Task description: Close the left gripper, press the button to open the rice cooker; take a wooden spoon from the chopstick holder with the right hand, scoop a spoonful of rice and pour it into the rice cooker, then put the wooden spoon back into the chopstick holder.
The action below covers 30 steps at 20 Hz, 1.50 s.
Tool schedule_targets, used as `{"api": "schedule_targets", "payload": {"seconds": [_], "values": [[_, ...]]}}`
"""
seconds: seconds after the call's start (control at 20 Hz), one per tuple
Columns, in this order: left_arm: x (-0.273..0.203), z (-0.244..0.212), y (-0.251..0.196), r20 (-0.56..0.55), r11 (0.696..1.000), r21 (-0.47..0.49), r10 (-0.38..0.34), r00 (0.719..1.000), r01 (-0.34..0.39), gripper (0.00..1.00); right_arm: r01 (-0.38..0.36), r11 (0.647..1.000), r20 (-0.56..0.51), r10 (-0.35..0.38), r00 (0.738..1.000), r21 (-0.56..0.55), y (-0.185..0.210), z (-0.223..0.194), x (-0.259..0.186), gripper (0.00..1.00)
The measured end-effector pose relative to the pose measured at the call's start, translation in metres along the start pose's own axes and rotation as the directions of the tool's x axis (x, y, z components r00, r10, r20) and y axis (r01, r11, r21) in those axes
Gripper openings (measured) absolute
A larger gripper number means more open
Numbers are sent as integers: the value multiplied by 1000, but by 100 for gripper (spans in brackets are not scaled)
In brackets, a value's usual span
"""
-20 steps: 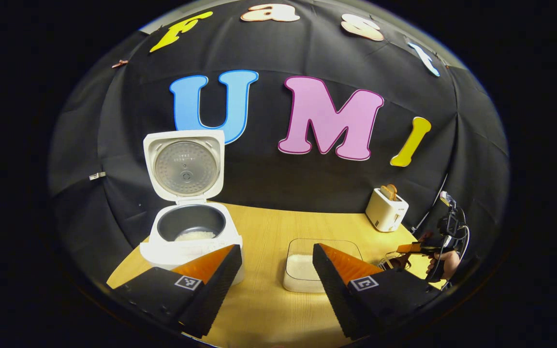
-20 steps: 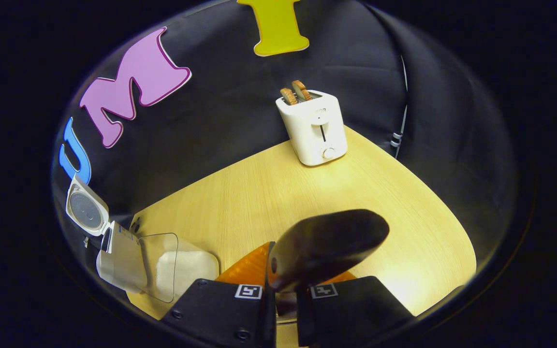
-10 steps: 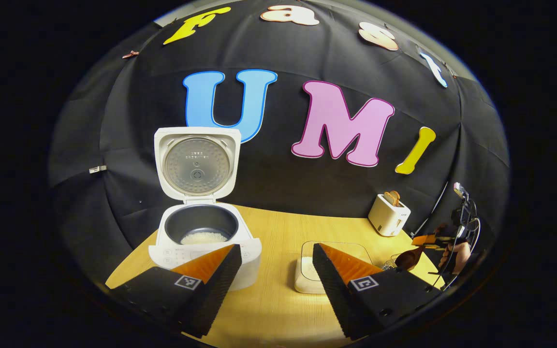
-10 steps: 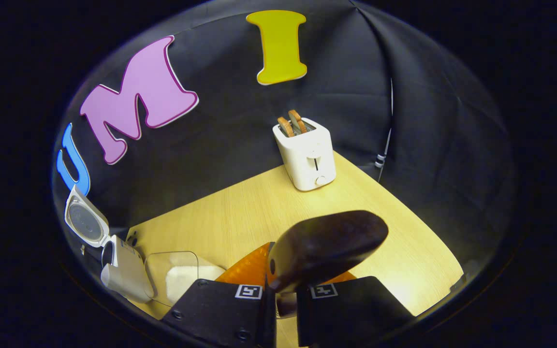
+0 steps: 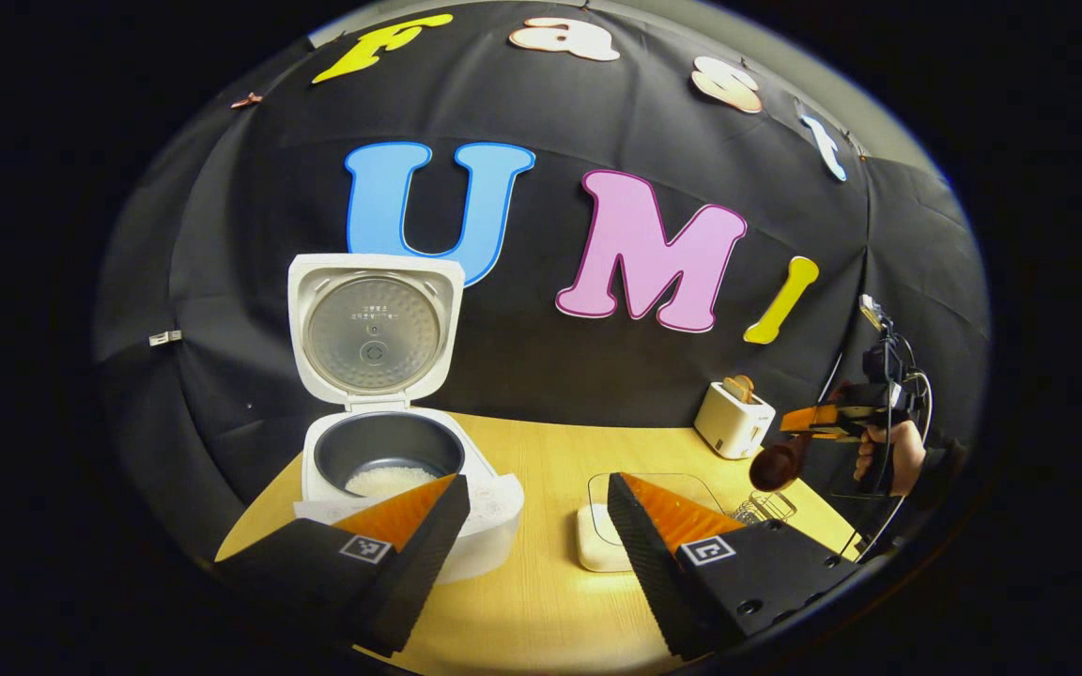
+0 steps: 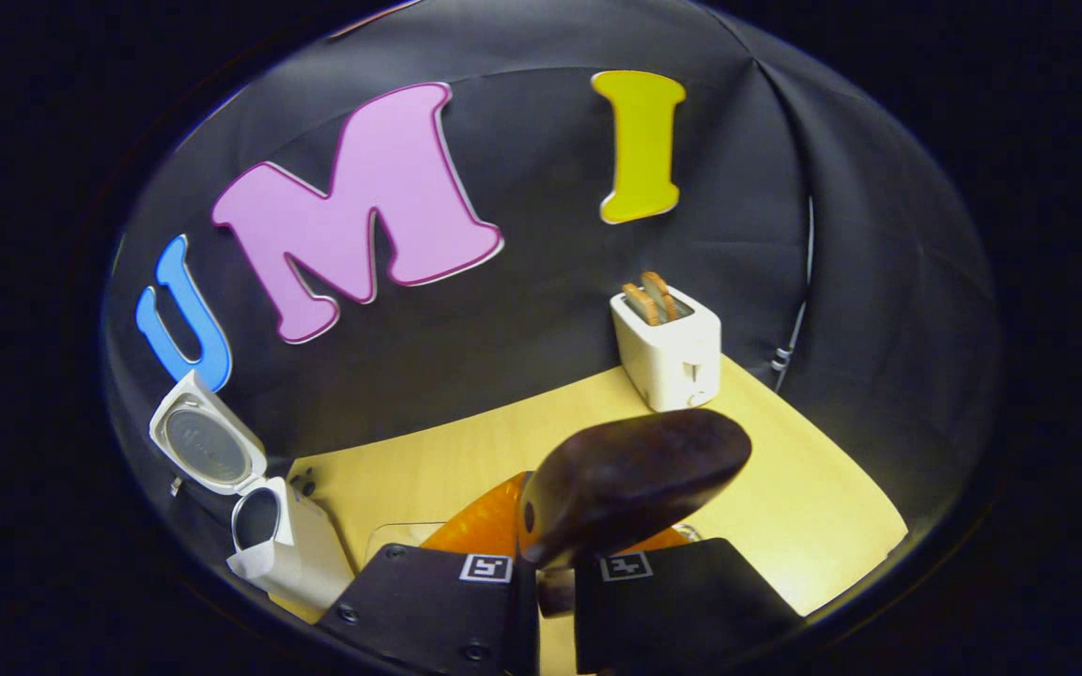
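Note:
The white rice cooker (image 5: pixel 494 512) stands open at the left, its lid (image 5: pixel 372 329) upright and a little rice in the pot. My left gripper (image 5: pixel 537 483) is open in front of it, holding nothing. A clear container of rice (image 5: pixel 597 545) sits behind its right finger. At the far right a hand (image 5: pixel 884 460) holds my right gripper (image 5: pixel 809 424) above the wire chopstick holder (image 5: pixel 762 509), and the dark wooden spoon (image 5: pixel 774 467) hangs from it. In the right gripper view my right gripper (image 6: pixel 552 573) is shut on the spoon's handle, with the bowl (image 6: pixel 635 479) just ahead.
A white toaster (image 5: pixel 734 418) with toast in it stands at the back right of the wooden table (image 5: pixel 541 610). The right gripper view has the toaster (image 6: pixel 668 352) ahead, the open rice cooker (image 6: pixel 292 554) at lower left and the table (image 6: pixel 813 526) below.
My right gripper has risen with the spoon, from beside the wire holder to well above it. My left gripper stayed open and shifted slightly; the cooker looks a little nearer.

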State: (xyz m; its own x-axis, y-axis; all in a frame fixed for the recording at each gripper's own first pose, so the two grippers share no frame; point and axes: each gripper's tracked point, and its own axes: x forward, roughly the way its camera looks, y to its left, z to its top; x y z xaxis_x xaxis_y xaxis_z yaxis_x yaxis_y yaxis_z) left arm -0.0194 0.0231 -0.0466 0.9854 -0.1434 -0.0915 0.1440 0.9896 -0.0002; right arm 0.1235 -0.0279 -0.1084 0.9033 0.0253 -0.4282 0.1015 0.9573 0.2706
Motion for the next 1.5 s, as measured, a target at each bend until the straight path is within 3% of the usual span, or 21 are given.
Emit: {"api": "schedule_targets", "payload": {"seconds": [0.3,0.5,0.8,0.9,1.05,1.2,1.4,1.45,1.5], "values": [[-6,-3,34,-3,1000,25,-12,1000,12,95,-42,997,-42,40,998,-60,60,-47,29,19],[-8,-11,47,-25,999,35,-29,999,30,96,-21,990,-70,11,998,-139,71,-81,51,19],[-2,-28,64,-58,999,12,-44,997,45,96,65,980,-97,-85,992,-191,59,-120,72,18],[0,-33,70,-62,999,-4,-36,997,36,96,79,978,-112,-102,988,-193,58,-133,78,19],[0,-38,90,-60,999,-37,30,998,-32,96,83,980,-142,-109,984,-180,66,-153,83,19],[-4,-44,95,-79,995,-89,44,996,-51,96,80,983,-145,-105,984,-165,80,-157,86,19],[-7,-45,102,-78,995,-84,53,996,-59,96,78,990,-173,-98,980,-115,95,-169,81,19],[-7,-48,103,-82,995,-80,53,995,-60,92,70,993,-182,-87,979,-95,100,-172,79,7],[-7,-49,104,-89,996,-74,51,995,-58,96,67,995,-188,-80,979,-74,104,-174,77,8]]}}
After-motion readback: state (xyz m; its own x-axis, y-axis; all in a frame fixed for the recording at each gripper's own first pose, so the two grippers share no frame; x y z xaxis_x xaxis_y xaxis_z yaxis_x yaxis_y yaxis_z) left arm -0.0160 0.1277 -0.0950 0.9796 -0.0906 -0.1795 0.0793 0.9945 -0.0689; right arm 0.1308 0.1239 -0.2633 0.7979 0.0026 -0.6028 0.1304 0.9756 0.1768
